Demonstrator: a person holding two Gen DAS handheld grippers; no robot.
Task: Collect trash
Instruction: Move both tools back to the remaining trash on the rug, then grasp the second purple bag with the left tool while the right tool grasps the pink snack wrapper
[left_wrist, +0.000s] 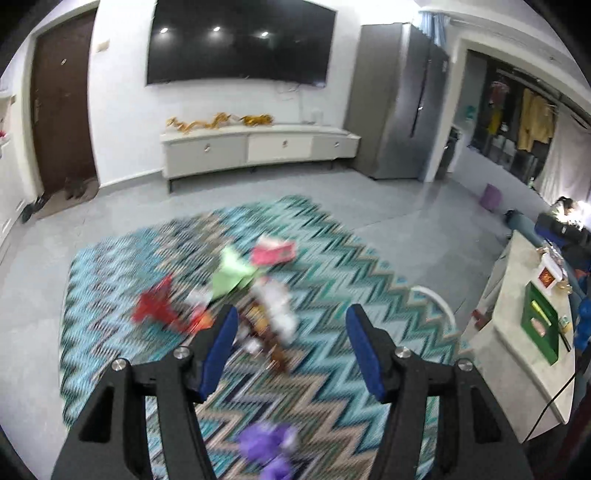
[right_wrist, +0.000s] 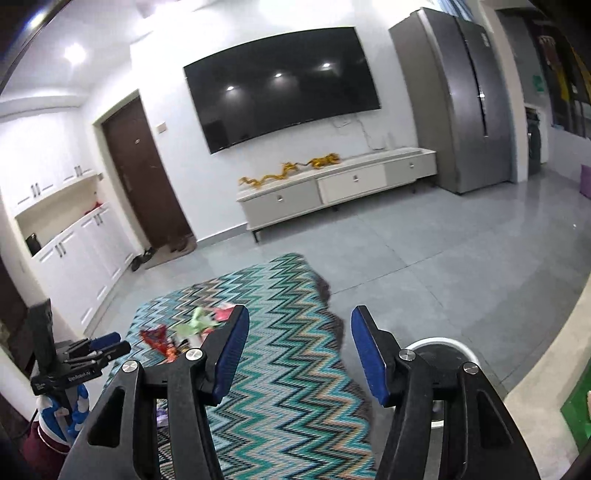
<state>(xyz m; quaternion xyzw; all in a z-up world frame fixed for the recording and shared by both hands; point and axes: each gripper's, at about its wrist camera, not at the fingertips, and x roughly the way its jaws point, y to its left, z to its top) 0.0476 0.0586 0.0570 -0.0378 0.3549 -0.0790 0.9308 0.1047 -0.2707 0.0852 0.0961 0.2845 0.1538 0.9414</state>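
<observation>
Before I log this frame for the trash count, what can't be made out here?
- Left wrist view: the trash pile on the zigzag rug is motion-blurred; the pieces' kinds and number are unreadable.
- Left wrist view: purple item is blurred and cut off by the bottom edge.
- Right wrist view: the white round bin is largely hidden behind the right gripper; its contents are unseen.
- Right wrist view: left gripper is too small to judge.

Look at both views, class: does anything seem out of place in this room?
Yes. Crumpled wrappers lie scattered across the zigzag rug, red, green, pink and purple, litter where a floor covering should be bare. Both grippers are open and empty.
</observation>
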